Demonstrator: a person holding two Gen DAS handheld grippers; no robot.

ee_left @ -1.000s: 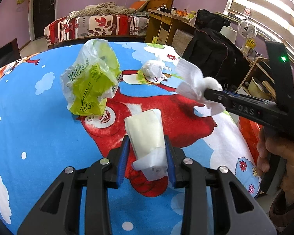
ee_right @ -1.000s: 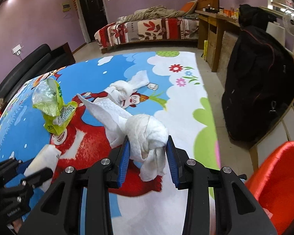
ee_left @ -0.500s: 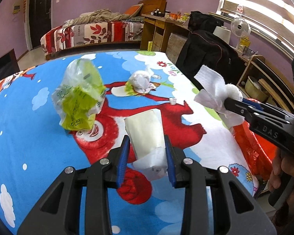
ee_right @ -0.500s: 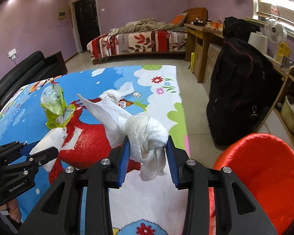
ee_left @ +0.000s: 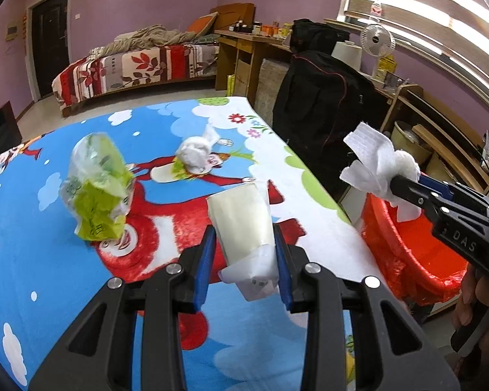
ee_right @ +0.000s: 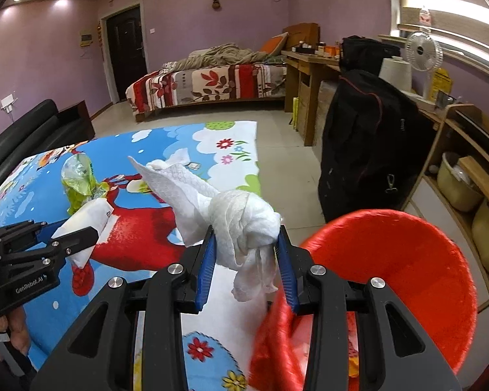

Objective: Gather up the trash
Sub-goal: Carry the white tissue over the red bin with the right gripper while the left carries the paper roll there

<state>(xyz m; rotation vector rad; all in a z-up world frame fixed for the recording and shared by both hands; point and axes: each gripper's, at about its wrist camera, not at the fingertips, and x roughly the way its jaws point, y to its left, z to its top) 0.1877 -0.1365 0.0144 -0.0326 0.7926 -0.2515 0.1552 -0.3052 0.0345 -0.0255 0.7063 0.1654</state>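
The red bin [ee_right: 433, 260] stands at the right edge of the cartoon-print table [ee_left: 32, 228]. The right gripper [ee_right: 246, 254], clamped on a crumpled white tissue [ee_right: 244, 224], is held over the bin's near rim. The left gripper [ee_left: 244, 254], clamped on a white paper cup [ee_left: 241, 218], is held above the table.

Purple walls [ee_right: 42, 52], dark door [ee_right: 124, 55], bed [ee_right: 208, 88] — blinds [ee_left: 423, 9] w/ daylight.

right gripper [ee_left: 404, 192]: white letters "DAS" on its black side
left gripper [ee_right: 91, 233]: small white words, maybe "GenRobot.AI"
green bag [ee_left: 97, 192]: print too blurry to read
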